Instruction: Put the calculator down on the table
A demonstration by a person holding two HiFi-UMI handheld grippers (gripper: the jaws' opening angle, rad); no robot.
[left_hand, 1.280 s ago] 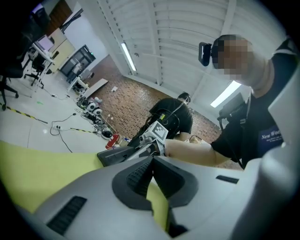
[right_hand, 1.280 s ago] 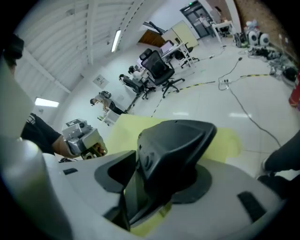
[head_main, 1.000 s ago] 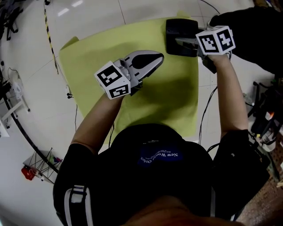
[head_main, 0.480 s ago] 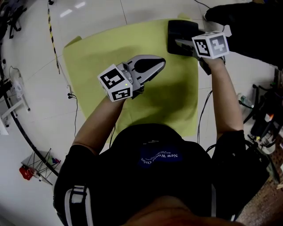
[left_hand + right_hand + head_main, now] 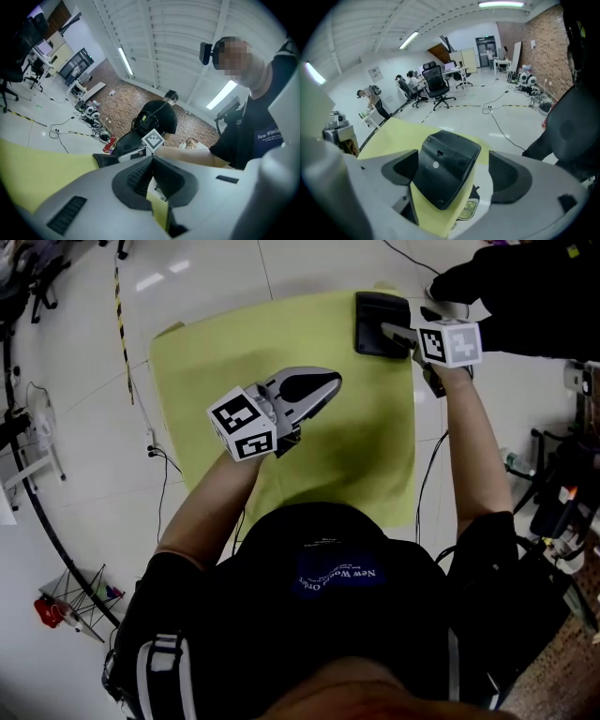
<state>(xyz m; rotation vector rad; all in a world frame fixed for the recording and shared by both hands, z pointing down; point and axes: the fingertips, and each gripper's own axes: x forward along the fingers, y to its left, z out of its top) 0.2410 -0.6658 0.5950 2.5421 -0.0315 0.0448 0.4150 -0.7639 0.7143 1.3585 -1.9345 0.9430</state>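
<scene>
The black calculator (image 5: 375, 317) lies with its back up at the far right corner of the yellow-green table (image 5: 234, 343). My right gripper (image 5: 390, 332) hangs just above its near end, tilted downward. In the right gripper view the calculator (image 5: 445, 168) rests between the two jaws with a gap on each side. The right gripper (image 5: 452, 159) is open; its jaws have just been opening and neither pad presses on the calculator. My left gripper (image 5: 330, 382) floats level over the middle of the table. In its own view the left gripper (image 5: 151, 161) is shut with nothing in it.
The table's right edge runs close beside the calculator. A person in black (image 5: 534, 282) stands past the far right corner. Cables (image 5: 433, 474) and a striped tape line (image 5: 122, 324) lie on the floor, and office chairs (image 5: 438, 84) stand farther back.
The right gripper's jaws have spread apart and let go of the calculator, which stays on the table. The right gripper has lifted and tipped a little, and the left gripper has drifted slightly farther out over the table.
</scene>
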